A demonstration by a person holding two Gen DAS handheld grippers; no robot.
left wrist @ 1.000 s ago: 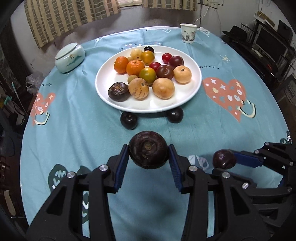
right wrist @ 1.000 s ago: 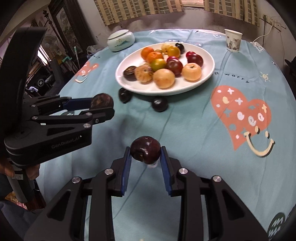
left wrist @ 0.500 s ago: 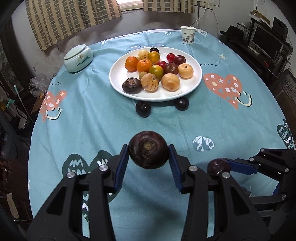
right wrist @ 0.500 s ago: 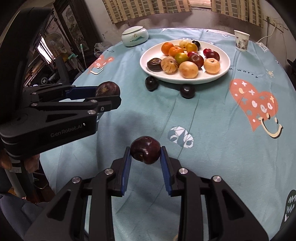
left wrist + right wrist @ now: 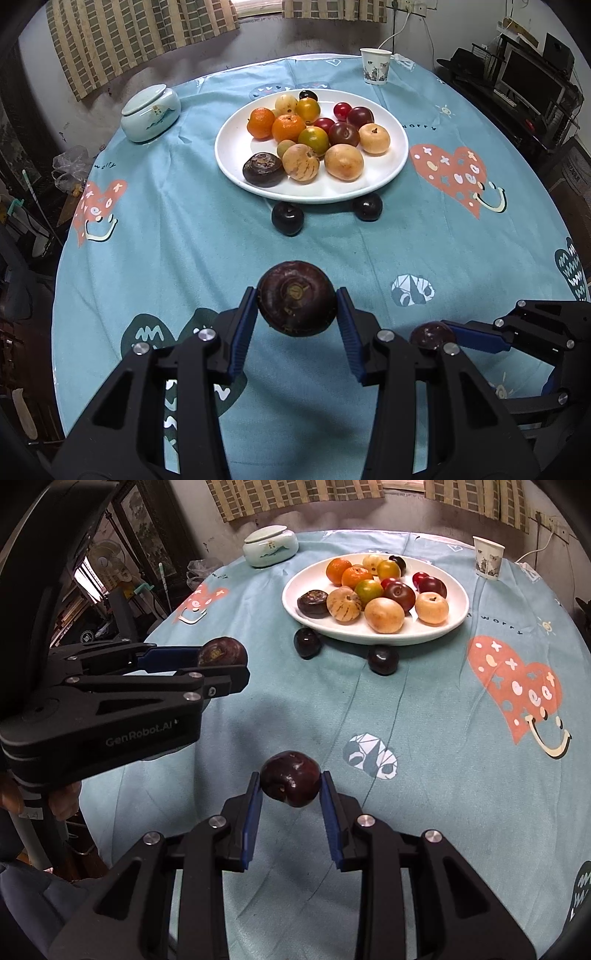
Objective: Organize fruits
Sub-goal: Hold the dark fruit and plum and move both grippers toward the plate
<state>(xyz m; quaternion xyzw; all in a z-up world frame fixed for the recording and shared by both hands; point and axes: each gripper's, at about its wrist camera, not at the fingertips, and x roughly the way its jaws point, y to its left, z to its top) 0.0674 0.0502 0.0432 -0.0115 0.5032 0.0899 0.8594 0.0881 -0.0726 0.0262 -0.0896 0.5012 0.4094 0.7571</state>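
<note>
My left gripper (image 5: 296, 308) is shut on a dark brown water chestnut (image 5: 296, 297) and holds it above the blue tablecloth, well short of the white plate (image 5: 317, 190). My right gripper (image 5: 290, 790) is shut on a dark red plum (image 5: 290, 782), also held above the cloth. The plate (image 5: 373, 635) holds several fruits: oranges, plums, tomatoes, pale melons and one water chestnut (image 5: 263, 169). Two dark plums (image 5: 288, 218) (image 5: 366, 206) lie on the cloth at the plate's near edge. Each gripper shows in the other's view (image 5: 221, 657) (image 5: 432, 334).
A pale green lidded jar (image 5: 150, 112) stands at the far left of the round table. A paper cup (image 5: 376, 66) stands at the far edge. Shelves and furniture surround the table.
Both grippers, each still holding its fruit, have drawn back from the plate and risen, so the plate looks farther away than one second ago.
</note>
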